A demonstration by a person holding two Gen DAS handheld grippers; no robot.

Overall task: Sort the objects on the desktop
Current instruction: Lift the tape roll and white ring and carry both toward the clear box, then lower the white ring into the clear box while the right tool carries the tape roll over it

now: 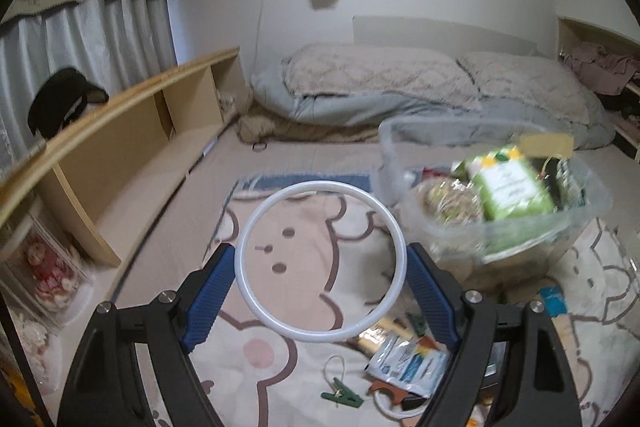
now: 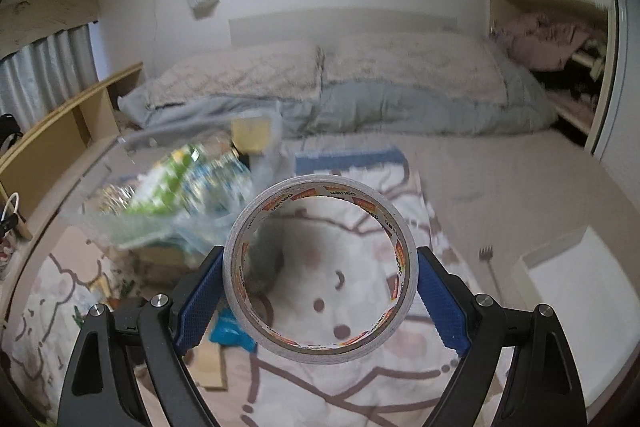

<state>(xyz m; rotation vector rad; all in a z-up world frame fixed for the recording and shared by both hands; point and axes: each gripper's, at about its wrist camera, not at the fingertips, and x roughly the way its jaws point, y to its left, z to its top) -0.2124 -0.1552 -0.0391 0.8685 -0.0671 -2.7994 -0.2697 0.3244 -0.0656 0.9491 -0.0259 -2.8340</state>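
Note:
My left gripper (image 1: 320,263) is shut on a thin white ring (image 1: 245,247), held upright between its blue pads above the cartoon blanket (image 1: 280,379). My right gripper (image 2: 320,283) is shut on a roll of white tape (image 2: 408,291) with a red-and-yellow printed core, also held upright in the air. A clear plastic bin (image 1: 576,223), blurred, stands to the right in the left wrist view and holds a green box (image 1: 512,187) and other packets. The same clear plastic bin (image 2: 132,223) shows at the left in the right wrist view.
On the blanket lie a green clip (image 1: 342,395), a white-and-blue packet (image 1: 408,363) and a blue wrapper (image 2: 230,333). A fork (image 2: 489,263) lies on the floor near a white lid (image 2: 580,307). A folded futon (image 1: 420,87) lies ahead, a low wooden shelf (image 1: 120,147) to the left.

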